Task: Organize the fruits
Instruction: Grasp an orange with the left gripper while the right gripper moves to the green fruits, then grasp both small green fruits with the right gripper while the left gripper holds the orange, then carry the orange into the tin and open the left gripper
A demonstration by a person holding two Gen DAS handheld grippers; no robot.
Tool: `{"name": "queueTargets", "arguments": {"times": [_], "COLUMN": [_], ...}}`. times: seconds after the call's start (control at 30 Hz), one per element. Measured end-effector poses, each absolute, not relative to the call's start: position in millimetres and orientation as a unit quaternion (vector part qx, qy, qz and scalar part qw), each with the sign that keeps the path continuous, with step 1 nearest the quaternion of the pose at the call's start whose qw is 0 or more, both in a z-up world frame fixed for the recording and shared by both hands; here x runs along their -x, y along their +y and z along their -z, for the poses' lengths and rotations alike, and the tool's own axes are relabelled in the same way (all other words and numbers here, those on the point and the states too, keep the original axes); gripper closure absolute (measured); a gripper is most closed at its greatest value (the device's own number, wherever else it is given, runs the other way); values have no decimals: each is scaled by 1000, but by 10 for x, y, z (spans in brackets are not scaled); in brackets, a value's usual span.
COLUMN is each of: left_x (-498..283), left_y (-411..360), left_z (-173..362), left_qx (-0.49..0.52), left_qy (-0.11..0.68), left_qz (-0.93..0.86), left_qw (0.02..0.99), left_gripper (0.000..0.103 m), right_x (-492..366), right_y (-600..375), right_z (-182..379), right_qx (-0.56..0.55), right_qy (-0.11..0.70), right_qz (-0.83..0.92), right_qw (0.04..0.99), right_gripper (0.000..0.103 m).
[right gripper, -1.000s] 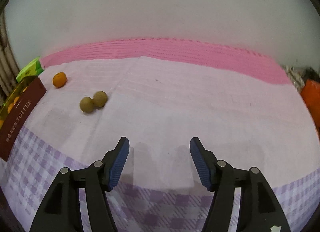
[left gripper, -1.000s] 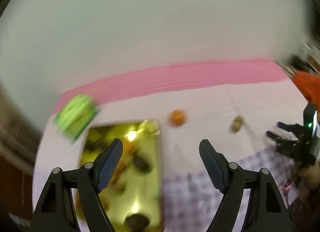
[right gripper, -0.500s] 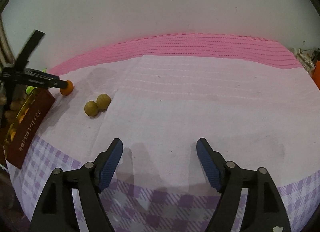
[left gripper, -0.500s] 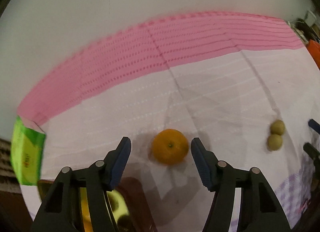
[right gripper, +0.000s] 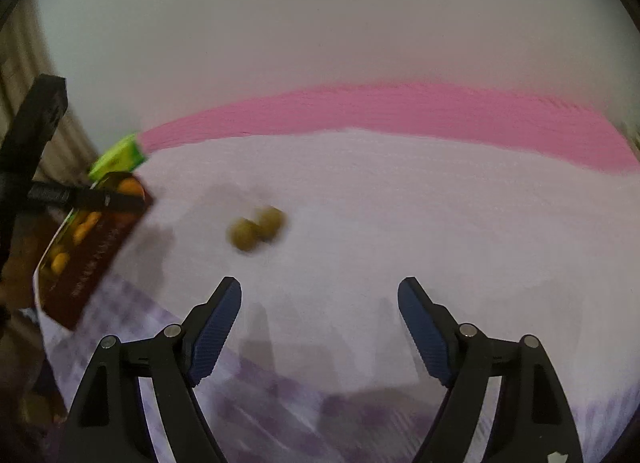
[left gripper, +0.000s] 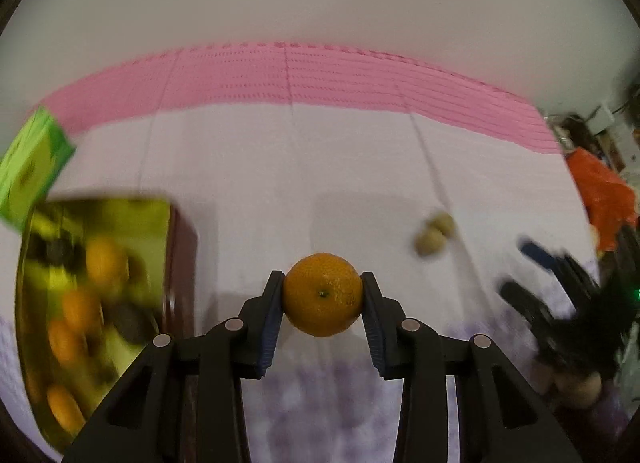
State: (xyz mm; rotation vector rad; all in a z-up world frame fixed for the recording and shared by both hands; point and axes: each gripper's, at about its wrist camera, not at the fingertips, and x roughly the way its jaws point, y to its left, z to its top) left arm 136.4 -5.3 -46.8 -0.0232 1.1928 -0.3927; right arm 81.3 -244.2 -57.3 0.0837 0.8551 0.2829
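Orange (left gripper: 322, 294) sits clamped in the left tongs (left gripper: 320, 303), right tongs (right gripper: 320, 327) open and empty; lift gently, then lower it into the tin (left gripper: 160, 223) beside it.

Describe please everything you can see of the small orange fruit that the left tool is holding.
The orange fruit is small, round and a little flattened, with dimpled, slightly shiny peel and a dark stem dot facing the camera. It looks whole and unbruised. The left tool has just closed on it: the blue ribbed pads press its two sides. Behind it lies the white cloth; whether it touches the cloth cannot be told. The gold tin of fruit stands to its left, two greenish fruits to its right.
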Motion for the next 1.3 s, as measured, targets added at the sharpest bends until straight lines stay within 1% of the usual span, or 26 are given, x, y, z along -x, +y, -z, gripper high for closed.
{"name": "queueTargets", "arguments": {"times": [0.1, 0.23, 0.37, 0.4, 0.43, 0.47, 0.5, 0.63, 0.8, 0.93, 1.03, 1.3], "left_x": [-1111, -774, -679, -652, -623, -575, -562, -523, -479, -422, -382, -270], "left_y": [32, 50, 127, 149, 163, 173, 172, 191, 281, 364, 460, 812], "left_z": [382, 253, 210, 209, 205, 189, 185, 189, 170, 123, 68, -23], "left_qx": [26, 21, 37, 39, 38, 36, 32, 37, 52, 56, 62, 81], "left_qy": [553, 545, 548, 549, 549, 548, 547, 545, 540, 532, 523, 506], "left_qz": [181, 173, 168, 167, 164, 162, 160, 156, 156, 150, 139, 105], "left_qw": [813, 820, 818, 818, 818, 820, 821, 823, 825, 832, 839, 853], "left_gripper": [65, 65, 64, 64, 64, 64, 64, 64, 64, 64, 64, 64], "right_x": [-962, -1241, -1424, -1453, -1477, -1508, -1545, -1416, -1056, -918, -870, -866], "right_y": [-2230, -2006, -1800, -1759, -1742, -1712, -1698, -1707, -1816, -1779, -1767, -1727], "right_z": [474, 524, 617, 658, 711, 786, 868, 865, 702, 695, 769, 855], "right_qx": [4, 56, 99, 102, 103, 105, 110, 77, -4, 6, -16, -15], "right_qy": [392, 401, 410, 417, 424, 435, 447, 450, 428, 423, 424, 429], "right_qz": [-176, -209, -220, -222, -225, -224, -217, -221, -244, -224, -205, -152], "right_qw": [903, 890, 880, 875, 871, 866, 861, 862, 870, 878, 882, 890], "right_gripper": [25, 25, 26, 28, 39, 57, 58, 59, 59, 58, 58, 58]}}
